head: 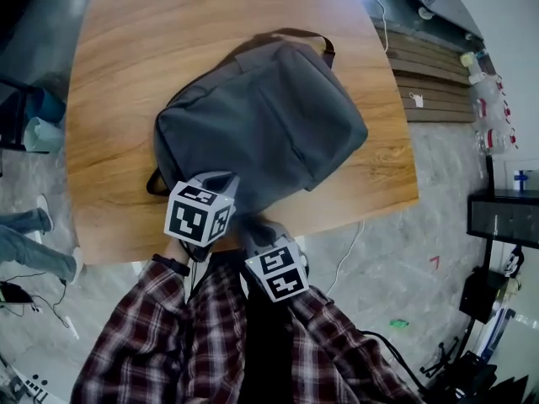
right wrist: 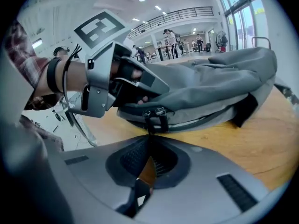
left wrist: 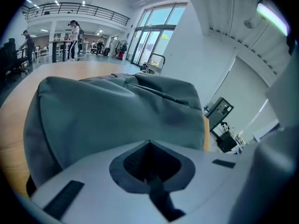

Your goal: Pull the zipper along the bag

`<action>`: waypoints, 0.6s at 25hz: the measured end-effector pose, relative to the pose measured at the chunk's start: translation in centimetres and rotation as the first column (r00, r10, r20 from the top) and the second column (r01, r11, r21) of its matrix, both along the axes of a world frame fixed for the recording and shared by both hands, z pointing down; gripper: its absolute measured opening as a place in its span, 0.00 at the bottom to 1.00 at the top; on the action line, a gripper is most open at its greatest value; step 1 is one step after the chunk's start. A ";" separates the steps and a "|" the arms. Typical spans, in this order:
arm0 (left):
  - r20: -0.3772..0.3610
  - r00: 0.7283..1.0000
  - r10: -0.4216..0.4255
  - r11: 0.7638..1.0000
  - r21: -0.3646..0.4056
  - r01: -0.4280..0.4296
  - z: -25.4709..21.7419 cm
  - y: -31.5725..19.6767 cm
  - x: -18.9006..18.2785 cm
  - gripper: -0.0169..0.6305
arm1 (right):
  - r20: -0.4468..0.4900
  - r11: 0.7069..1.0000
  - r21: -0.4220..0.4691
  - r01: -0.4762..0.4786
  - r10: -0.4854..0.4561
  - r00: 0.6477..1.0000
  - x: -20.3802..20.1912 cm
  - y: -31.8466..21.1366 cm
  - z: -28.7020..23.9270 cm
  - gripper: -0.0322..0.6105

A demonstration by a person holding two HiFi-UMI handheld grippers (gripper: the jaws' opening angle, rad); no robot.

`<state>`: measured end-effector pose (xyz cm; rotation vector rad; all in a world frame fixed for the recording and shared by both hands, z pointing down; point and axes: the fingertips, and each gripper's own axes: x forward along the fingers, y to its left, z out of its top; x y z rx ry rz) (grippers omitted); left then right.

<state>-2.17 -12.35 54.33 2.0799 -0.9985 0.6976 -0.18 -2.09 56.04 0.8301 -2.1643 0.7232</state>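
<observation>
Right gripper view: right gripper (right wrist: pixel 149 135) jaws pinch zipper pull (right wrist: pixel 150 123); bag (right wrist: pixel 219 78) closed.

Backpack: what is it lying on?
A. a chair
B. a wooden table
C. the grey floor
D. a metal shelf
B: the head view shows the grey backpack lying flat on the wooden table, with the floor visible beyond the table's edges.

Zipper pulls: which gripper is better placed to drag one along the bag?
Right. The right gripper looks closed on one of the pulls; the left gripper sits higher on the bag, away from them.
</observation>
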 end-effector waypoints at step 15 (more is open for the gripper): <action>0.058 0.997 0.044 0.997 0.059 -0.047 0.6 0.7 0.5 0.04 | -0.101 0.993 0.041 -0.109 0.113 0.989 10.8 -5.1 0.2 0.07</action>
